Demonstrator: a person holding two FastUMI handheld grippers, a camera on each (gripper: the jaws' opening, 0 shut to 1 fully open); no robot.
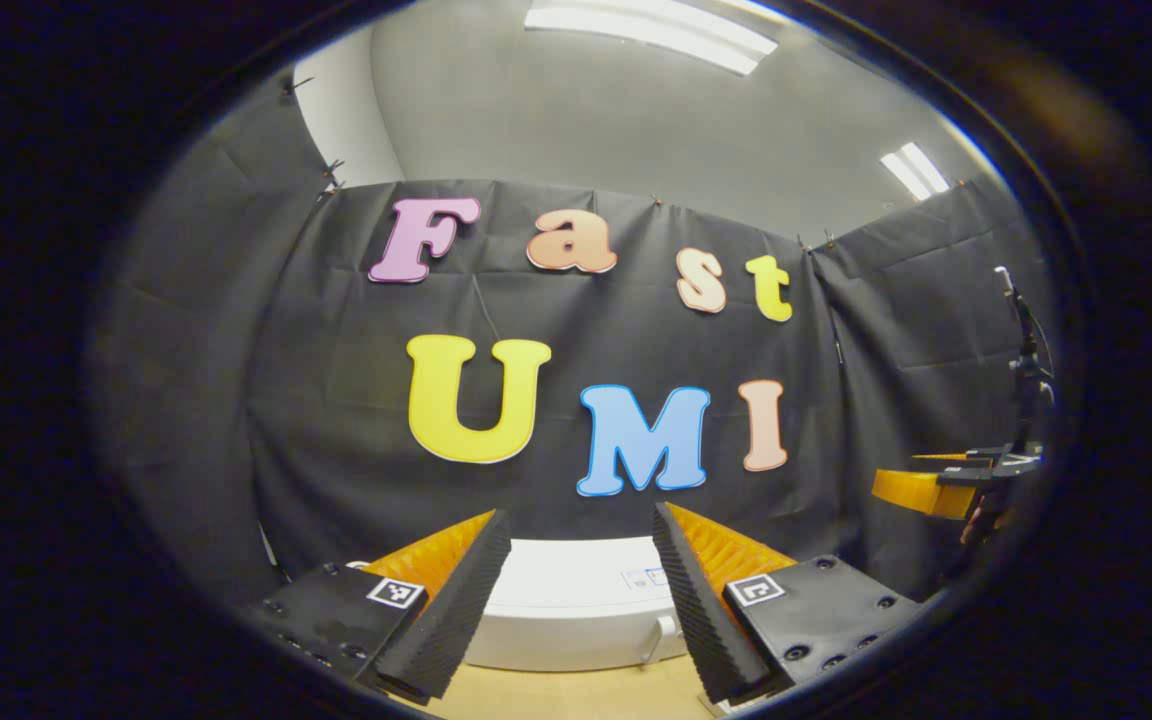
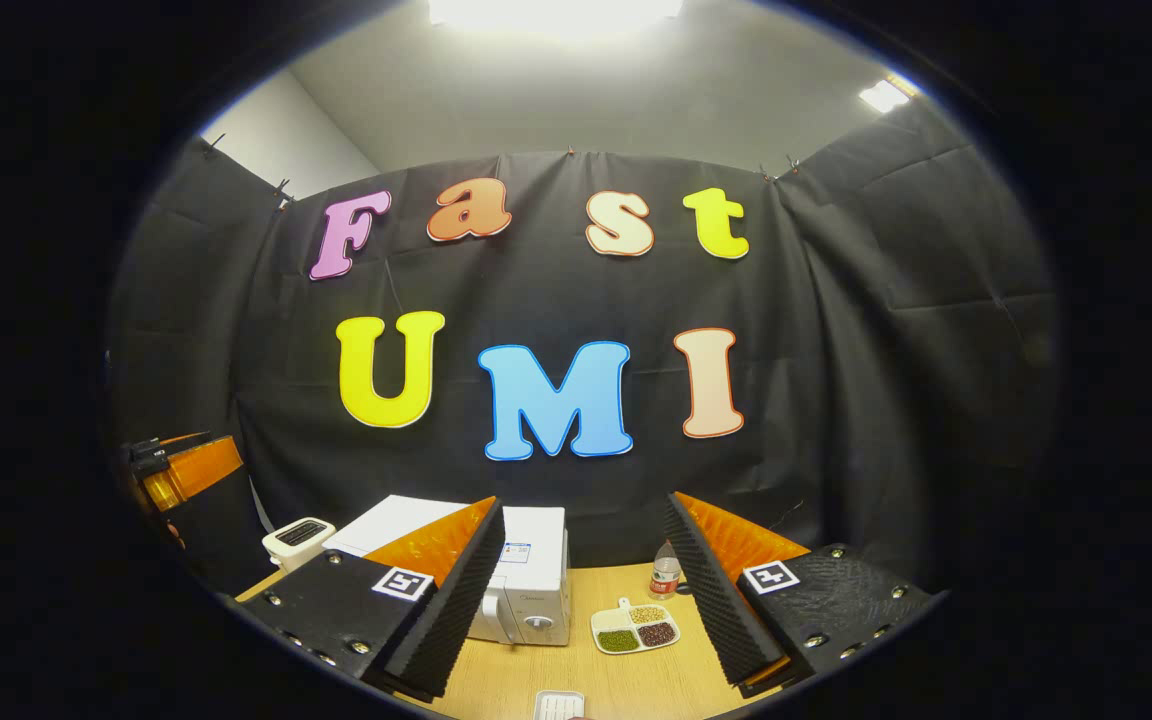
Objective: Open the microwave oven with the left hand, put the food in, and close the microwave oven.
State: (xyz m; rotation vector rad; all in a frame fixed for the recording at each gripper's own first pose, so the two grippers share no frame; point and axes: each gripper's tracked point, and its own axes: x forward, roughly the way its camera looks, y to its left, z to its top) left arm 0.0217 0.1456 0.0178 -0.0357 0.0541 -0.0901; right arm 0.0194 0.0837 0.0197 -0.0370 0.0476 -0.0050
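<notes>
In the left gripper view, the left gripper point(image 1: 581, 600) is held above the near edge of the wooden table point(image 1: 576, 695), its two fingers spread wide apart with nothing between them. Through the gap shows the white microwave oven point(image 1: 576, 610), seen from above its top; it sits just beyond the fingertips and its door looks closed, though the front is mostly out of sight. At the far right edge the right gripper point(image 1: 946, 485) hangs in the air, well apart from the microwave, with part of a hand point(image 1: 986, 520) behind it. A thin stand point(image 1: 1026, 370) rises behind it against the black cloth wall.

In the right gripper view, the right gripper point(image 2: 586, 590) hovers over the table point(image 2: 496, 680) with its jaws wide apart and empty. The microwave oven point(image 2: 526, 590) stands on the table to the left of centre, partly hidden behind the left finger, its door shut and a round knob on its front. Right of it lies a small white divided dish of food point(image 2: 636, 628) with three portions, green, tan and dark. Behind the dish stands a small bottle point(image 2: 666, 575). A white toaster point(image 2: 298, 540) sits far left of the microwave, and a white tray point(image 2: 558, 705) shows at the near edge. The left gripper point(image 2: 186, 470) appears at the far left edge.
</notes>
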